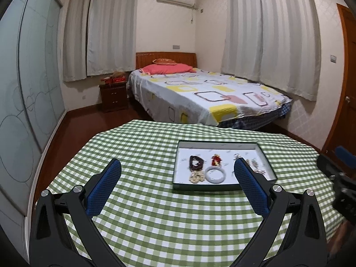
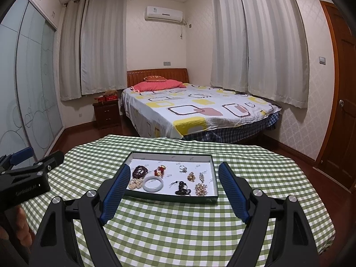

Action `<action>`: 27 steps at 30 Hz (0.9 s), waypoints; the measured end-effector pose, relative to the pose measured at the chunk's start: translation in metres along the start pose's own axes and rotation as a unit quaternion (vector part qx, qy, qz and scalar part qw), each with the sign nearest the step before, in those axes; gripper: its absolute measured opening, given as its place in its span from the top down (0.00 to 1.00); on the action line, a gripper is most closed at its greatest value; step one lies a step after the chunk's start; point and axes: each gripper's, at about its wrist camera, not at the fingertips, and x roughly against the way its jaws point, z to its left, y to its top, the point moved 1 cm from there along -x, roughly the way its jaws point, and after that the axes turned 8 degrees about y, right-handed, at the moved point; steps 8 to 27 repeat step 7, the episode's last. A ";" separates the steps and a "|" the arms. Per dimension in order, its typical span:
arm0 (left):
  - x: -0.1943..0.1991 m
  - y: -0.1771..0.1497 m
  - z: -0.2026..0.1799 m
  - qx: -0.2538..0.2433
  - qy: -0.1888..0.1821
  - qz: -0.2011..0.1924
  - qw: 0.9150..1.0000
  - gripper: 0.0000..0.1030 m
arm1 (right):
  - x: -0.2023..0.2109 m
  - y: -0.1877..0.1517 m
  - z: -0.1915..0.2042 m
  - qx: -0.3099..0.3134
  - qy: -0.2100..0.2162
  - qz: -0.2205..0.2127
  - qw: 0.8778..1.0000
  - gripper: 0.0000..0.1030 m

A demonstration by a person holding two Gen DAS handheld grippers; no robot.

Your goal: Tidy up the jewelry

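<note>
A shallow dark-rimmed tray (image 2: 133, 194) with a white floor lies on the green checked tablecloth (image 2: 178, 227). In it lie a dark bead bracelet (image 2: 139, 171), a red charm (image 2: 160, 170), a pale jade bangle (image 2: 153, 184), a pearl cluster (image 2: 135, 184), a black pendant (image 2: 182, 188) and several small gold and silver pieces (image 2: 200, 189). My right gripper (image 2: 175, 169) stands open just short of the tray's near rim, nothing between its blue pads. My left gripper (image 1: 178, 164) is open too, near the tray's (image 1: 207, 187) left front, holding nothing. The bangle (image 1: 215, 174) shows there as well.
The cloth-covered table (image 1: 138, 222) ends just beyond the tray. Behind it stand a bed (image 2: 200, 111), a dark nightstand (image 2: 106, 113), curtains and a glass wardrobe (image 2: 29, 89) on the left. A wooden door (image 2: 340, 93) is at right. A person's hand (image 2: 20, 224) holds the left gripper's body.
</note>
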 end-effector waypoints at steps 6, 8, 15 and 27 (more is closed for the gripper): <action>-0.090 -0.020 0.020 -0.002 0.059 0.055 0.997 0.04 | -0.074 -0.024 -0.070 0.003 -0.058 0.042 0.997 0.18; -0.107 -0.026 0.024 -0.003 0.067 0.069 0.995 0.04 | -0.089 -0.029 -0.083 -0.001 -0.060 0.057 0.997 0.18; -0.107 -0.026 0.024 -0.003 0.067 0.069 0.995 0.04 | -0.089 -0.029 -0.083 -0.001 -0.060 0.057 0.997 0.18; -0.107 -0.026 0.024 -0.003 0.067 0.069 0.995 0.04 | -0.089 -0.029 -0.083 -0.001 -0.060 0.057 0.997 0.18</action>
